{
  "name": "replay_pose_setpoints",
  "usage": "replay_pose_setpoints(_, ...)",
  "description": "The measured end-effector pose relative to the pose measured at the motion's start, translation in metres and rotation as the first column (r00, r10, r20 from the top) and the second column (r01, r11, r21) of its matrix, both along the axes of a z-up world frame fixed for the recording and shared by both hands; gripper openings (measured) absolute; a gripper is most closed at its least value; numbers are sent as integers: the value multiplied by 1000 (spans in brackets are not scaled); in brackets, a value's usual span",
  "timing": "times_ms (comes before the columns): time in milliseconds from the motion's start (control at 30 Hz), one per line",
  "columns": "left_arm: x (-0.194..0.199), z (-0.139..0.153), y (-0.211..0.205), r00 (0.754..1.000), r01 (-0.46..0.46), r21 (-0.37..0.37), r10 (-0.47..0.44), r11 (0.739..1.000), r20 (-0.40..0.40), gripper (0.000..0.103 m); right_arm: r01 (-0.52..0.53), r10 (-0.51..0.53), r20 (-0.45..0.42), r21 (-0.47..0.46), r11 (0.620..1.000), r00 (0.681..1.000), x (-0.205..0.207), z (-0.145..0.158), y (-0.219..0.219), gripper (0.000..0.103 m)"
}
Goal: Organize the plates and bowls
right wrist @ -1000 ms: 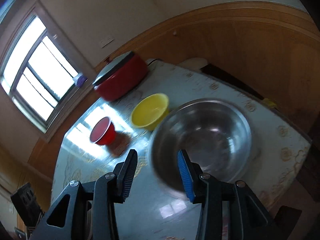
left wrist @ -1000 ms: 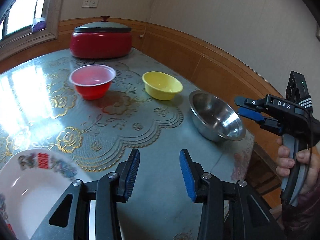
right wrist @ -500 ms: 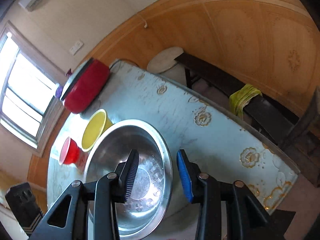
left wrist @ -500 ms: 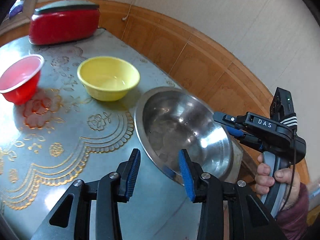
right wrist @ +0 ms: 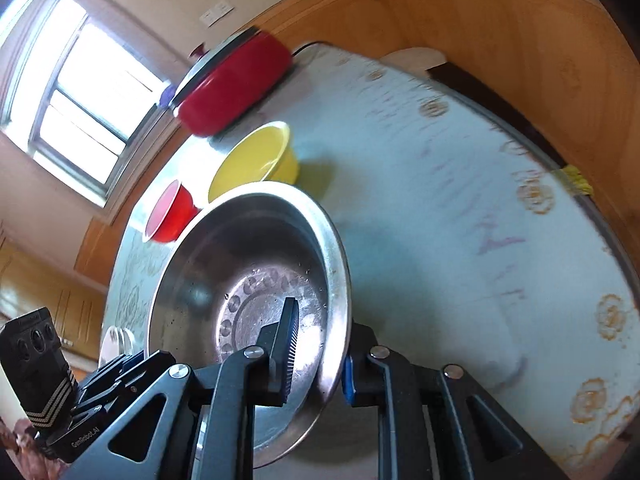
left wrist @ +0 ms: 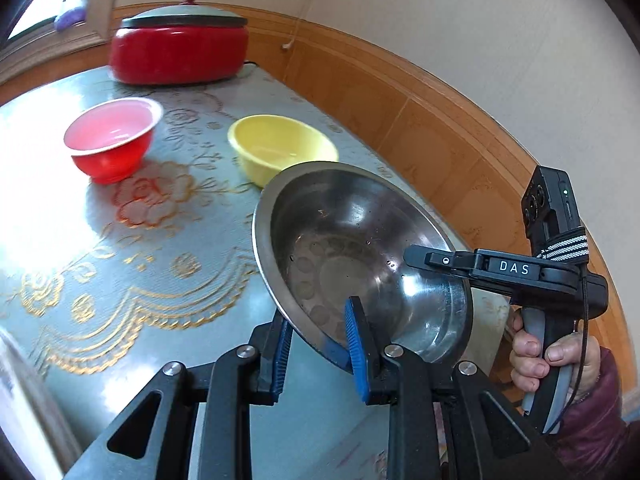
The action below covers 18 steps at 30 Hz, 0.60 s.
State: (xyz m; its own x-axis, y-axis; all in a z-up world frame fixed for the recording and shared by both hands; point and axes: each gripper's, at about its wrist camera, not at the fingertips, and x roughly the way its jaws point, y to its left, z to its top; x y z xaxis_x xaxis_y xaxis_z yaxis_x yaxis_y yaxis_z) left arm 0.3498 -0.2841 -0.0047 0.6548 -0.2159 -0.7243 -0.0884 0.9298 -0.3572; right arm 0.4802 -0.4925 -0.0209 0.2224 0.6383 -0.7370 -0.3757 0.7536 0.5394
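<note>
A steel bowl [left wrist: 352,240] [right wrist: 240,264] hangs tilted near the table's right edge, held by its rim on two sides. My left gripper [left wrist: 318,320] pinches the near rim, one blue pad inside the bowl and one outside. At the bowl's right side, my right gripper [right wrist: 320,340] [left wrist: 424,258] has the rim between its closing jaws, one pad inside and one outside. A yellow bowl [left wrist: 280,144] [right wrist: 256,160] and a red bowl [left wrist: 112,136] [right wrist: 170,212] stand upright farther back on the table [left wrist: 120,260].
A red lidded pot [left wrist: 180,48] sits at the table's far end by the window. A white plate [right wrist: 116,344] lies at the near left, blurred. A person's hand [left wrist: 532,356] grips the right gripper's handle. Wood-panelled wall and a dark bench [right wrist: 496,100] run along the right.
Both grippers came in on the steel bowl and narrowed their jaws over its rim. The bowl, flat on the table before, now tips up between them.
</note>
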Motion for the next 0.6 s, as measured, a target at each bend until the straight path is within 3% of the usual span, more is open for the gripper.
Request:
replay_pose_setpoints(333, -45, -3, 19, 997, -68, 57, 70, 996, -28, 27, -179, 179, -9, -53, 982, 984, -31, -2, 47, 18)
replay_pose_setpoints(600, -67, -8, 27, 987, -132, 90, 138, 987, -76, 30, -277, 275, -45, -37, 960, 960, -49, -6, 60, 21)
